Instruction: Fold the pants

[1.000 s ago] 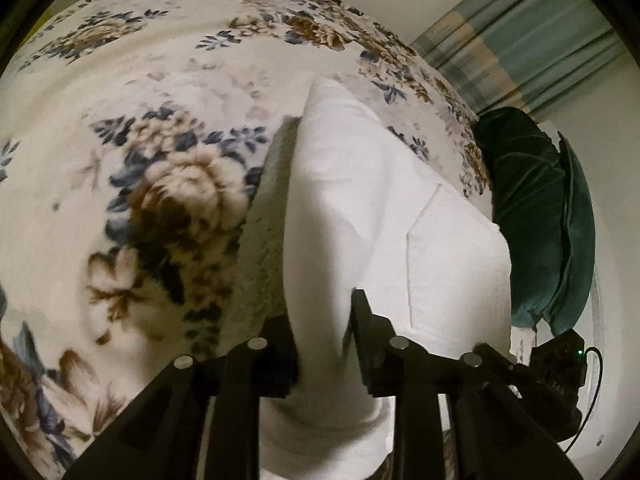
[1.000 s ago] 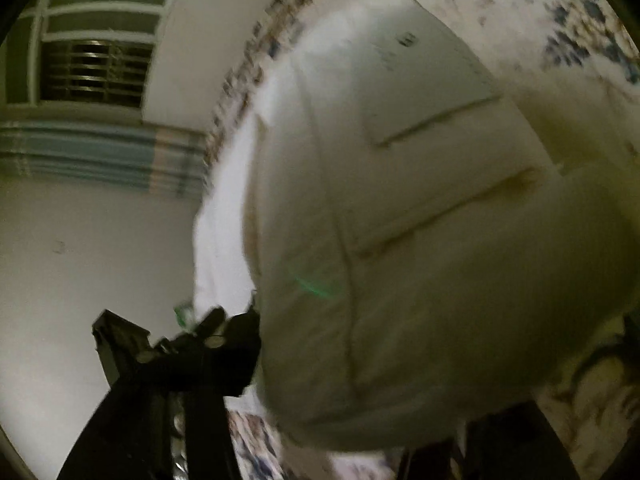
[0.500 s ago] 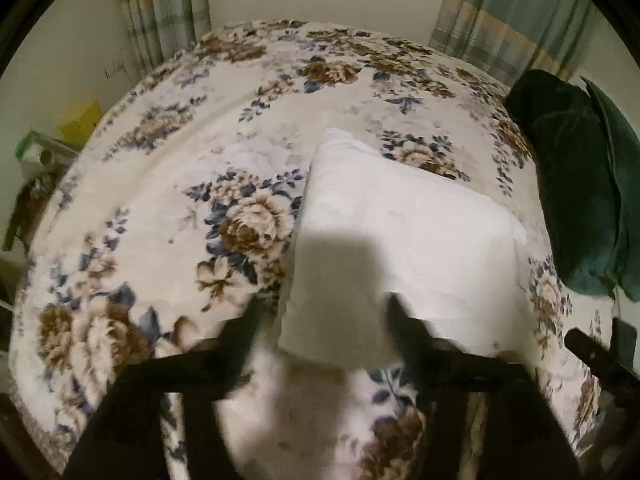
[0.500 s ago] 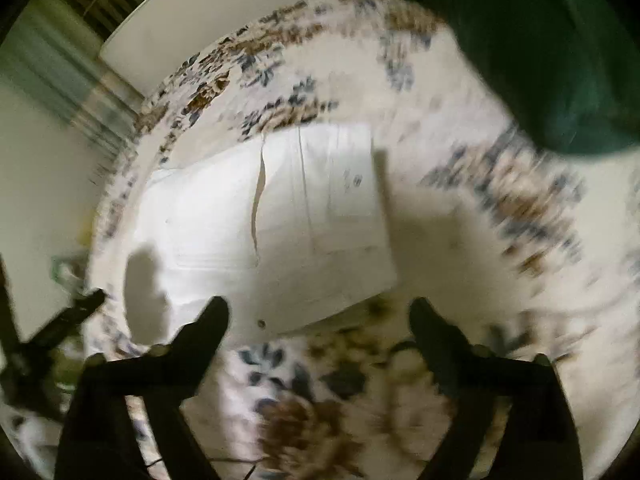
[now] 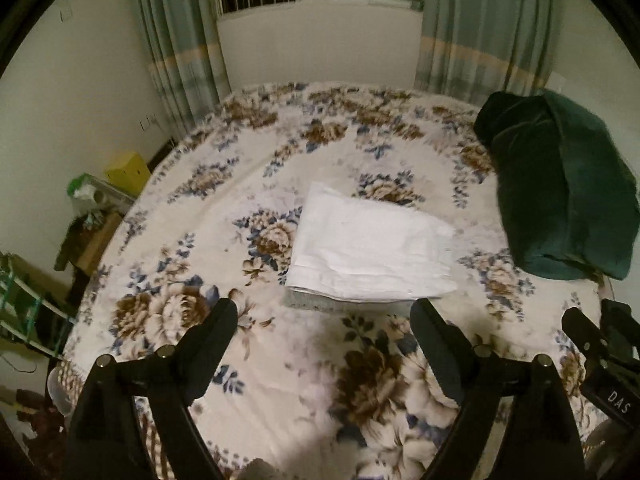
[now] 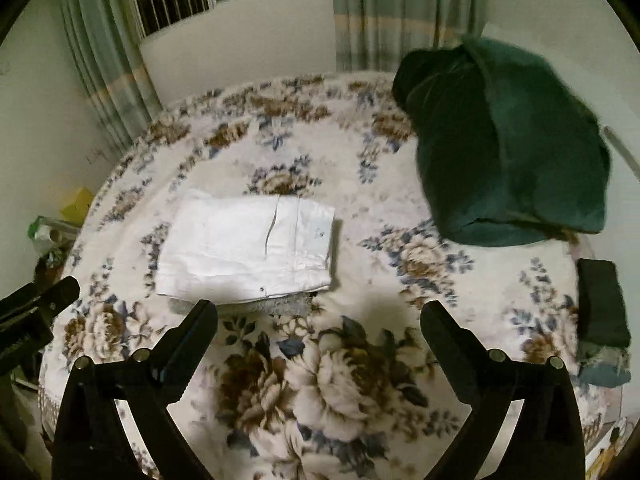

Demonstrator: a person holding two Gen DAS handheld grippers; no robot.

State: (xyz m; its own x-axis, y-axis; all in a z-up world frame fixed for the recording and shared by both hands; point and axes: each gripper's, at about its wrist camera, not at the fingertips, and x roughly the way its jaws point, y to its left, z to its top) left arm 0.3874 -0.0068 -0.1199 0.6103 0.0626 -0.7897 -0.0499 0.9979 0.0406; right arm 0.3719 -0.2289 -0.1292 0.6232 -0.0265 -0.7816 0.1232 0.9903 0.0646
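The white pants (image 5: 370, 250) lie folded into a flat rectangle on the floral bedspread (image 5: 360, 380); in the right wrist view the pants (image 6: 248, 250) show a waistband button at the near edge. My left gripper (image 5: 324, 312) is open and empty, held above the bed just short of the pants' near edge. My right gripper (image 6: 319, 314) is open and empty, also back from the pants, which lie ahead and to its left. The right gripper's body shows at the left wrist view's right edge (image 5: 608, 360).
A dark green folded blanket (image 5: 560, 196) lies at the bed's far right, also in the right wrist view (image 6: 508, 148). A dark folded garment (image 6: 602, 320) lies at the bed's right edge. A cluttered nightstand (image 5: 92, 208) stands left of the bed. Curtains (image 5: 480, 24) and window behind.
Both grippers let go of the white pants, opened wide and pulled back and up from the bed. The pants now lie folded flat on the bedspread.
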